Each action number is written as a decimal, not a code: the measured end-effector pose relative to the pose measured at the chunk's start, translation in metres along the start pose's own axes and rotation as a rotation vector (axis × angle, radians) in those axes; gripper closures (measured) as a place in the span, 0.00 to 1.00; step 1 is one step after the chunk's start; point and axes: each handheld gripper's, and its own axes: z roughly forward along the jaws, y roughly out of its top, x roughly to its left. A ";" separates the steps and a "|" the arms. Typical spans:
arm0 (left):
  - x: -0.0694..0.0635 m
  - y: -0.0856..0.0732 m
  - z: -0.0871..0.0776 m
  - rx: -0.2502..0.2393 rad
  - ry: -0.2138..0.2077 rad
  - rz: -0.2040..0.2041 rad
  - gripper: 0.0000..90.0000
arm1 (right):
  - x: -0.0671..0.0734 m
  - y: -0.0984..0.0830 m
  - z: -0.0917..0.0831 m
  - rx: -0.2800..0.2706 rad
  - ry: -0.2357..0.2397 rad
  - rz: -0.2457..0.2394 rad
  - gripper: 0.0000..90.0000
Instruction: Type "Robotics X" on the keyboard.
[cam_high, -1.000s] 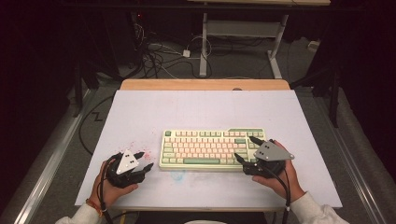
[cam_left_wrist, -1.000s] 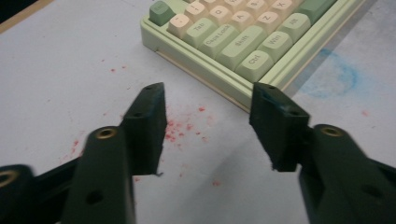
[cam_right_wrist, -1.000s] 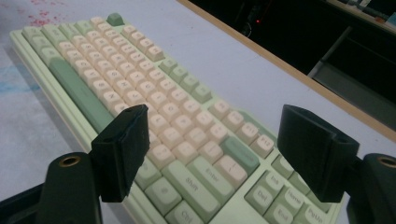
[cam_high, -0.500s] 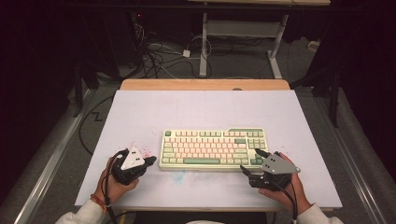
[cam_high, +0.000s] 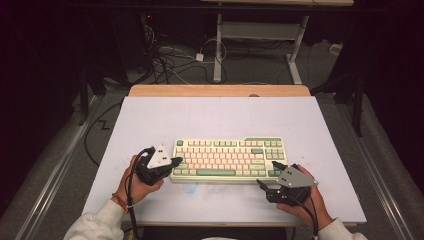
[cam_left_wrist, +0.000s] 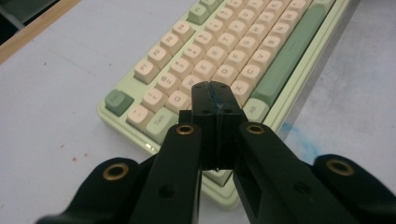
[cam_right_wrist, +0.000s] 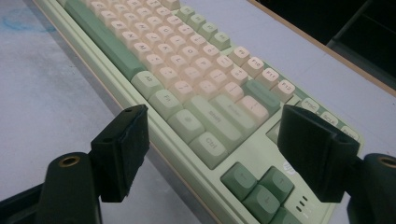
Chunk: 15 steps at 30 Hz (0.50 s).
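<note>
A cream and green plastic keyboard (cam_high: 229, 159) lies flat mid-table on the pale grey tabletop (cam_high: 210, 117). The left gripper (cam_high: 172, 162), jaws clenched together on nothing, hangs over its left end. The right gripper (cam_high: 268, 176) sits released at the right corner, its 2 jaws spread wide.

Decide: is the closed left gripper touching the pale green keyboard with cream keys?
Cannot tell. In the left gripper view the shut left gripper overlaps the keyboard, but no gap or contact shows plainly.
</note>
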 end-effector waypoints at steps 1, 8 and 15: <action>0.000 0.003 0.002 0.007 -0.001 0.012 0.98 | 0.000 0.000 0.000 0.000 0.003 0.001 0.28; -0.002 0.020 0.018 0.054 -0.013 0.045 0.98 | 0.002 0.000 0.001 0.011 0.007 -0.016 0.28; -0.004 0.033 0.034 0.093 -0.037 0.075 0.98 | 0.004 0.000 0.003 0.018 0.014 -0.030 0.28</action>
